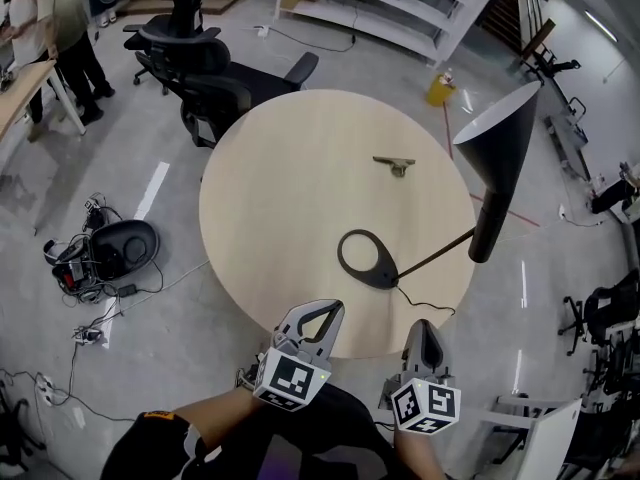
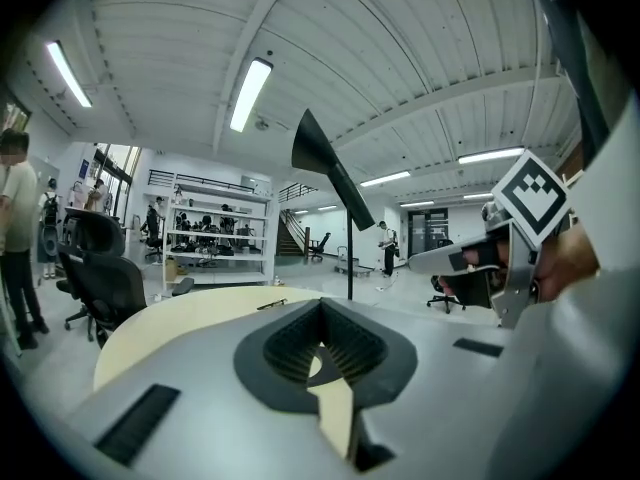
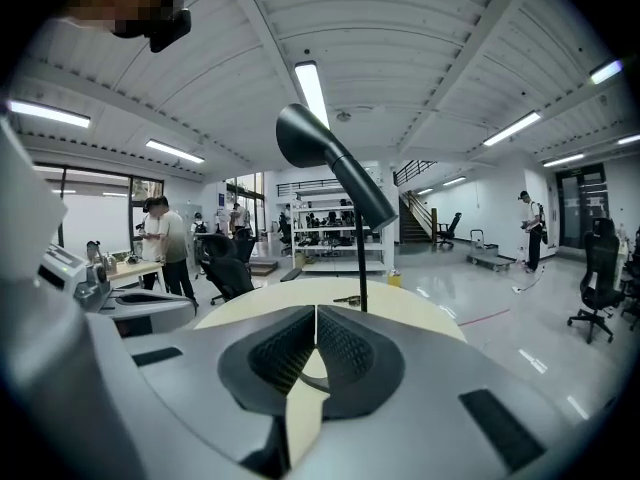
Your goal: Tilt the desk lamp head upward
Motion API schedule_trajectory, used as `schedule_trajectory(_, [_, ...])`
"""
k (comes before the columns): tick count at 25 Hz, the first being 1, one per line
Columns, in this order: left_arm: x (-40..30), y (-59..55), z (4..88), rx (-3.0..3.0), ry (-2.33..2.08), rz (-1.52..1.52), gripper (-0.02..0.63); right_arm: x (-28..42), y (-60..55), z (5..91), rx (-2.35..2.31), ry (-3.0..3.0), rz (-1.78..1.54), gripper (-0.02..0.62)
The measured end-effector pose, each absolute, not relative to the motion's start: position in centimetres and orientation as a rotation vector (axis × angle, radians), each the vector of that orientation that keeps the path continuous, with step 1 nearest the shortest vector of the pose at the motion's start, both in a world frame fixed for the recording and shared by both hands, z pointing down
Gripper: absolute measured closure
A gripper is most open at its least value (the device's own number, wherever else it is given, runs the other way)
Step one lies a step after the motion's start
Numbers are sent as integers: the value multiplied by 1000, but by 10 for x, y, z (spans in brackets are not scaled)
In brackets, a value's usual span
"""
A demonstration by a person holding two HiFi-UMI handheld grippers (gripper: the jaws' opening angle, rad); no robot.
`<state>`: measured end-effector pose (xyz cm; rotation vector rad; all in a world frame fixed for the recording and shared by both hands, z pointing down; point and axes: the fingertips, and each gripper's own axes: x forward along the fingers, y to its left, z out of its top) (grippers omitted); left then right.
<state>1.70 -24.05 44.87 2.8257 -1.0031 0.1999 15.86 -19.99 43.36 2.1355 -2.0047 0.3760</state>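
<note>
Lamp: the black cone-headed desk lamp [image 1: 500, 153] stands on the right of the round pale wooden table [image 1: 290, 168].
Your left gripper [image 1: 322, 311]: clenched, empty, at the near edge.
Your right gripper [image 1: 424, 328]: clenched, empty.

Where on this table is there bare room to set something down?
The table is bare across its left half, far rim to near edge. The right is crowded: small object, lamp base, and lamp head overhanging the rim.
</note>
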Motion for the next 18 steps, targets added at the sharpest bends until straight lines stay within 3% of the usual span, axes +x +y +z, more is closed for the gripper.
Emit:
schedule_trajectory(10, [78, -107, 453, 2800, -1113, 297, 558, 201, -78, 459, 2040, -2138, 441, 578])
schedule_trajectory(18, [67, -16, 479, 2735, -1304, 408, 558, 205, -7, 485, 1946, -2238, 424, 580])
